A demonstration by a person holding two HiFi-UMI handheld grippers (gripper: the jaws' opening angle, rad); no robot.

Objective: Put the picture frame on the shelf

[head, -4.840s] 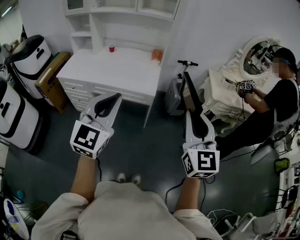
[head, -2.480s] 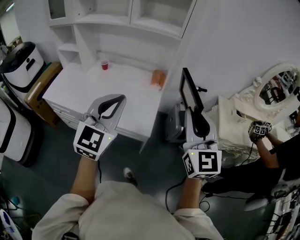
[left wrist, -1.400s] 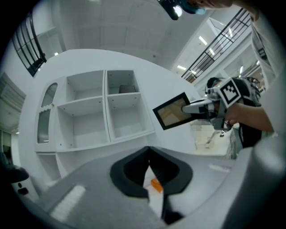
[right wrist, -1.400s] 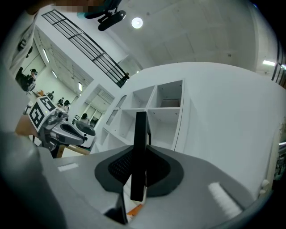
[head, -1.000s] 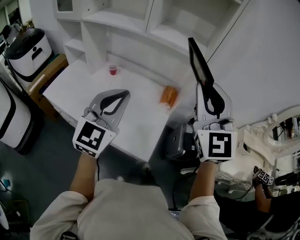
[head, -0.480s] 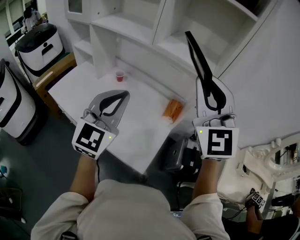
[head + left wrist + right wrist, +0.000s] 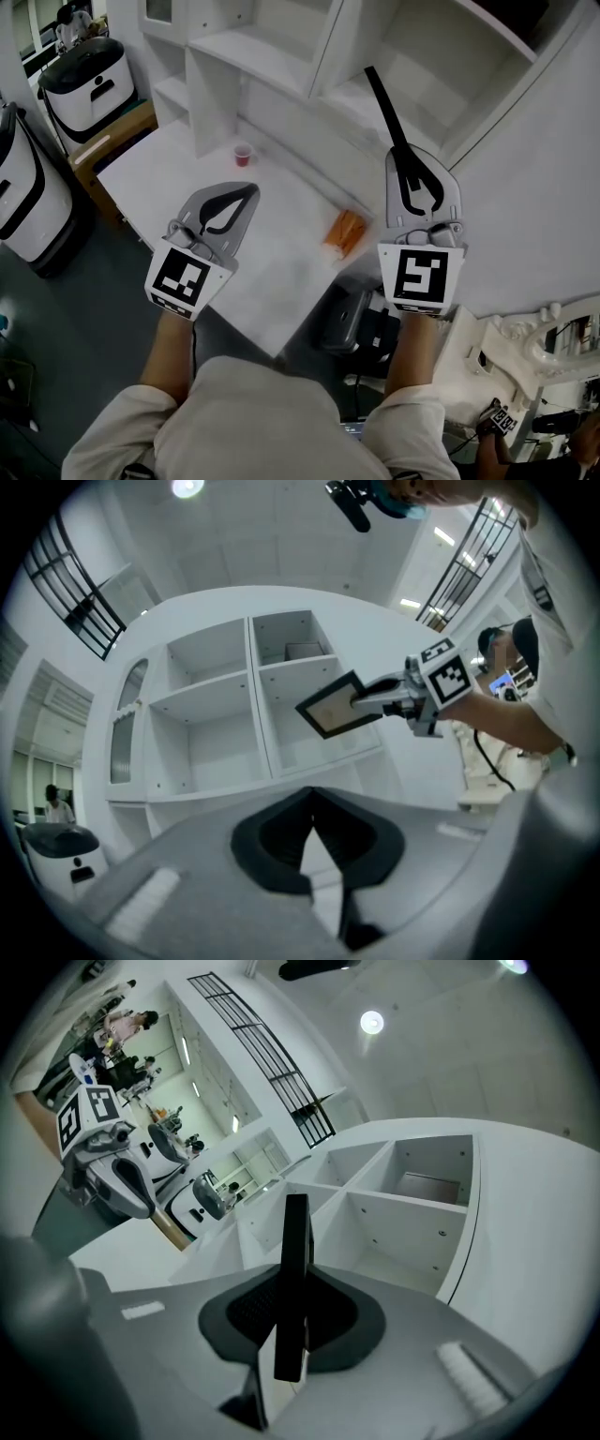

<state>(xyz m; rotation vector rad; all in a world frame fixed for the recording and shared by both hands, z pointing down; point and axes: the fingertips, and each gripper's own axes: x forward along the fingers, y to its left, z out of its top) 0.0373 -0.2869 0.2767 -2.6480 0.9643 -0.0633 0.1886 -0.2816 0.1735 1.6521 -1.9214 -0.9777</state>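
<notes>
My right gripper (image 7: 411, 161) is shut on the lower end of a thin black picture frame (image 7: 383, 110), which I see edge-on, rising toward the white shelf unit (image 7: 272, 58) above the desk. In the right gripper view the frame (image 7: 295, 1241) stands upright between the jaws, with open shelf compartments (image 7: 412, 1208) behind it. The left gripper view shows the frame (image 7: 330, 705) from the side, its pale face in a dark border, in front of the shelf (image 7: 216, 682). My left gripper (image 7: 246, 190) hangs shut and empty over the desk.
A white desk (image 7: 187, 187) below the shelves carries a small red cup (image 7: 243, 155) and an orange packet (image 7: 343, 232). White and black machines (image 7: 89, 80) and a wooden cabinet (image 7: 117, 131) stand at left. An ornate white vanity (image 7: 525, 347) is at lower right.
The person has walked up to the desk and shelves. The right gripper has lifted the frame from low near the floor to shelf height; in the last second it shifted slightly left.
</notes>
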